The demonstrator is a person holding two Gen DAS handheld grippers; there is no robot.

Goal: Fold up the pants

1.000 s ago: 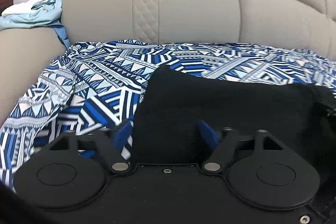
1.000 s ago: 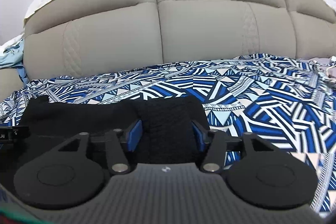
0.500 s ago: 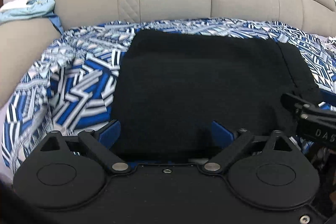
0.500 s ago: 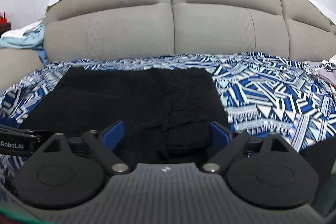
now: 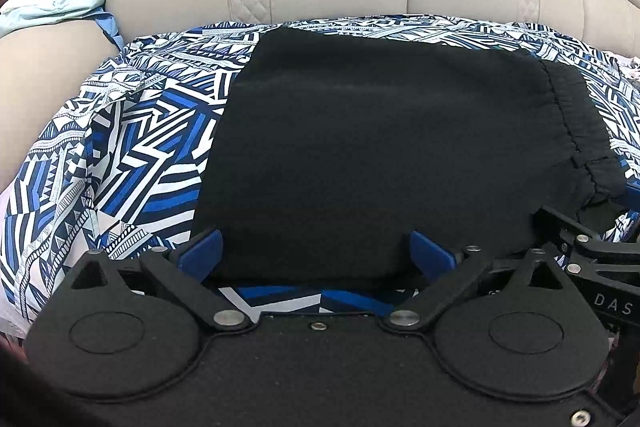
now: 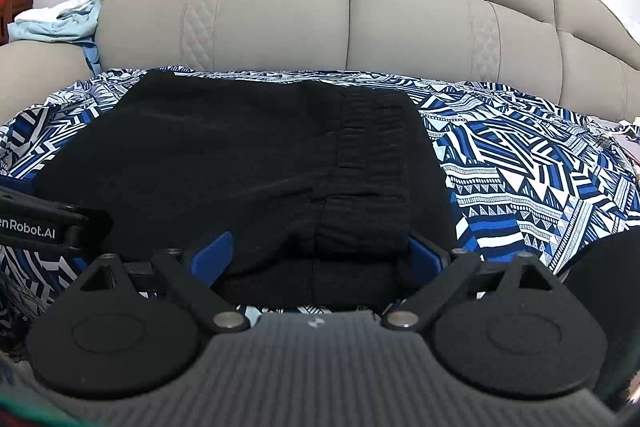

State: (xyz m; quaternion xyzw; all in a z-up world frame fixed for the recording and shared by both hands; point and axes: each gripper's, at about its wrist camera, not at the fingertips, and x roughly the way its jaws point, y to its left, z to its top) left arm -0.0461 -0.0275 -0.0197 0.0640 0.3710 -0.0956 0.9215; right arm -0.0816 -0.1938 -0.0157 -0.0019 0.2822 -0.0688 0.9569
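The black pants (image 5: 372, 147) lie folded flat on the blue-and-white patterned cover (image 5: 132, 155) of the sofa seat. Their ribbed elastic waistband (image 6: 372, 163) is at the right side. My left gripper (image 5: 316, 251) is open, its blue fingertips on either side of the near left edge of the pants. My right gripper (image 6: 320, 251) is open at the near right edge, by the waistband. The right gripper also shows in the left wrist view (image 5: 592, 255), and the left gripper in the right wrist view (image 6: 44, 223).
The beige sofa backrest (image 6: 348, 23) rises behind the seat. A light blue garment (image 5: 52, 3) lies on the left armrest. The patterned cover (image 6: 540, 167) stretches out to the right of the pants.
Both grippers have opened wide and pulled back and up from the pants. The pants now lie flat and released, with more of the fold in view.
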